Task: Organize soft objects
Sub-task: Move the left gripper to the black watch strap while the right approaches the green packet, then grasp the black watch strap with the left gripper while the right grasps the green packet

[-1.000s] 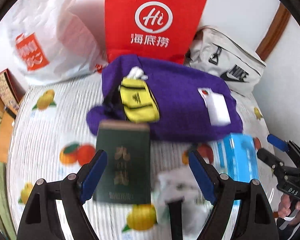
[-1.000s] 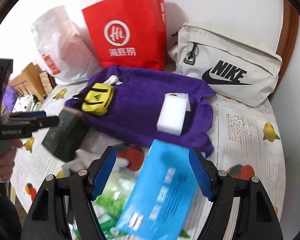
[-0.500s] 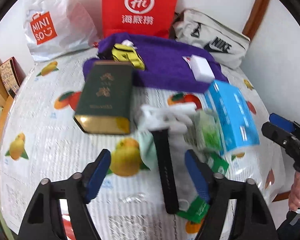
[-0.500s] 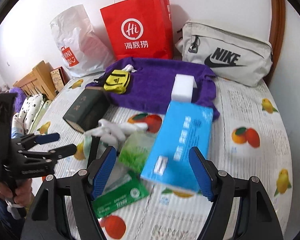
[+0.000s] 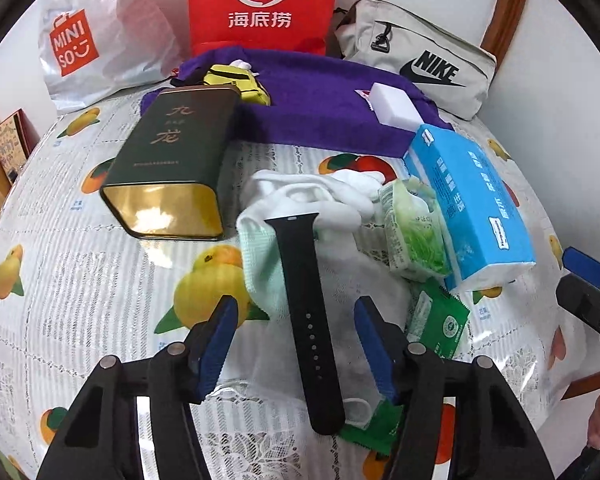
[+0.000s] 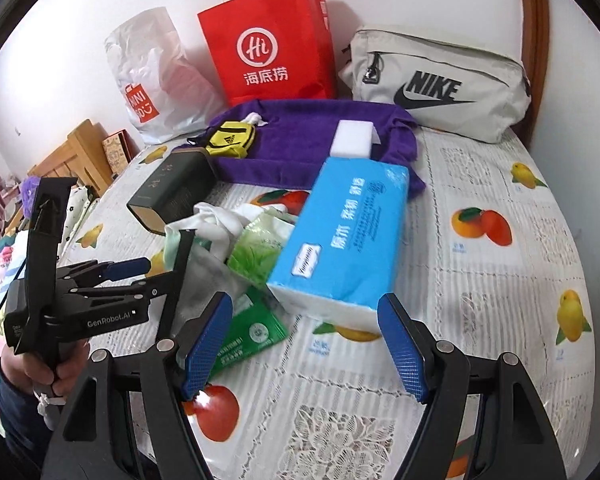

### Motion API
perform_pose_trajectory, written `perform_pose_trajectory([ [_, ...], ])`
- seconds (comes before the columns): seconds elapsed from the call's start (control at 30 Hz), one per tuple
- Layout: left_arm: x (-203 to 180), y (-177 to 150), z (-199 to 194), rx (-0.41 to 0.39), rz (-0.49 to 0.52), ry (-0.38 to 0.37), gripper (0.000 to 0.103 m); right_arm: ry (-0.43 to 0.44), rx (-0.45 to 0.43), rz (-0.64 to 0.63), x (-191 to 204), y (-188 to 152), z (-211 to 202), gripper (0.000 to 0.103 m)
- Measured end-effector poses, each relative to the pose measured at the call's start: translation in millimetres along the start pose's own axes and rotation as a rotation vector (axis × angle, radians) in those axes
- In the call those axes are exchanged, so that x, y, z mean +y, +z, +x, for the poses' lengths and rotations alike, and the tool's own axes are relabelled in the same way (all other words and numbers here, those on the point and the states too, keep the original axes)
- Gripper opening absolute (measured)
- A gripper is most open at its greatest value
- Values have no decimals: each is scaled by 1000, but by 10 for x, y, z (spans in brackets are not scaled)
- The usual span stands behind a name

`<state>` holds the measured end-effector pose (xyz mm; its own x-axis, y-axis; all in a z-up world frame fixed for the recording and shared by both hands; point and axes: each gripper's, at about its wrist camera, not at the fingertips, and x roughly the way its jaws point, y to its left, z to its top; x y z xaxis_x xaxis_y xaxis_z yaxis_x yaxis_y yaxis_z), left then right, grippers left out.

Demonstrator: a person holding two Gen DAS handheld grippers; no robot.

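A pile of soft things lies mid-table: white socks (image 5: 312, 192), a pale green cloth (image 5: 260, 264), a green tissue pack (image 5: 416, 228) and a blue tissue pack (image 5: 472, 204) (image 6: 344, 236). A black watch strap (image 5: 308, 316) lies across the cloth. A purple towel (image 5: 320, 108) (image 6: 296, 140) at the back carries a yellow pouch (image 5: 236, 84) and a white sponge (image 5: 394, 108). My left gripper (image 5: 294, 344) is open over the strap's near end. My right gripper (image 6: 304, 348) is open just before the blue pack.
A dark green tin (image 5: 172, 164) lies left of the pile. A red paper bag (image 5: 260, 4), a white Miniso bag (image 5: 88, 48) and a grey Nike bag (image 5: 420, 64) stand along the back wall. Green sachets (image 5: 440, 320) lie near the table's (image 6: 480, 300) front.
Both grippers have pulled back and risen from the back of the table toward its front. More of the table shows now. Both stay open and empty.
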<state>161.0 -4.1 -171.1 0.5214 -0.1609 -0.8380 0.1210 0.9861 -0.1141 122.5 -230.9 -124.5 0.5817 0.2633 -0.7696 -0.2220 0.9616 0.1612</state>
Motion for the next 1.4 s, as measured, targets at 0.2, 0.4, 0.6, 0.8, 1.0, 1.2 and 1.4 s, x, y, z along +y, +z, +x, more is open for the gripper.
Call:
perform_pose_trajectory([
  [0.2,-64,0,98,8,23,6,44,-1,8,23,-92,-97,46,75],
  [0.4,-48,-17,181,33,30,7,21,-6,39,38,-148,-184,145,75],
  [0.6,-24,-14,138,36,30,-4,21,0,40,44,-147,-207,167,75],
  [0.8,-12,-9,261,64,14,-10,21,-4,63,27,-92,-220,221,75],
  [1.0,35,-14,144,35,30,-28,20,-2,76,19,10,-236,254,75],
  [1.2,150,-37,-56,7,17,-38,19,9,102,-15,226,-274,322,75],
  [1.4,318,-92,-160,-6,-4,-31,19,41,154,-9,447,-358,478,75],
])
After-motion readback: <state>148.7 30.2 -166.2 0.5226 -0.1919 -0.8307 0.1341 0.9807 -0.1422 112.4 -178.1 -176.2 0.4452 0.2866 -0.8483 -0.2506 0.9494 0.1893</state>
